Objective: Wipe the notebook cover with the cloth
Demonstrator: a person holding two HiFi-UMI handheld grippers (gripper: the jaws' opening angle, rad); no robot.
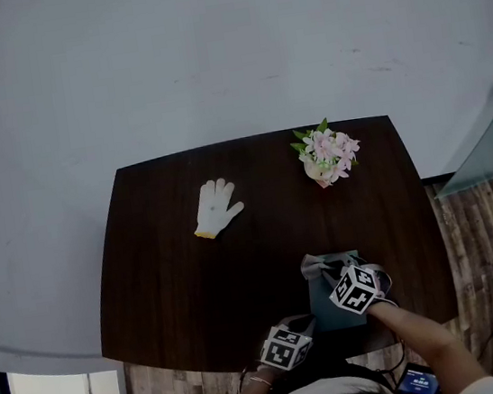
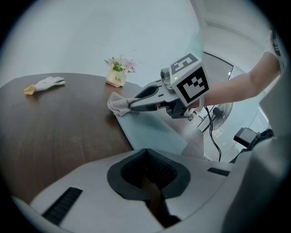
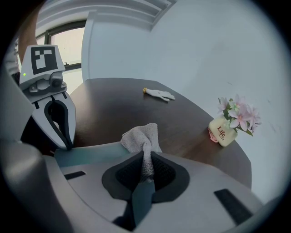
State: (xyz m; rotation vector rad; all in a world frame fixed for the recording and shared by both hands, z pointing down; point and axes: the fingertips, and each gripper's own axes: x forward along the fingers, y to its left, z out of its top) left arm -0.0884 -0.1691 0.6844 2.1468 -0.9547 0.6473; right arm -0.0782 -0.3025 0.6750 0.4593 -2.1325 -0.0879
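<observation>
A teal notebook (image 1: 328, 313) lies flat at the table's near edge, right of centre. My right gripper (image 1: 323, 272) is shut on a grey cloth (image 1: 314, 266), which bunches out past the fingertips onto the notebook's far end. In the right gripper view the cloth (image 3: 141, 136) runs up from between the jaws of that gripper (image 3: 145, 175) over the notebook (image 3: 91, 152). My left gripper (image 1: 308, 322) is shut, its tips (image 3: 68, 144) down at the notebook's near left edge. The left gripper view shows the right gripper (image 2: 132, 105), the cloth (image 2: 117, 103) and the notebook (image 2: 150, 131).
A white glove (image 1: 216, 208) lies on the dark table (image 1: 167, 276) at the far left. A small pot of pink flowers (image 1: 327, 155) stands at the far right. A fan (image 2: 223, 111) and cables are on the floor to the right.
</observation>
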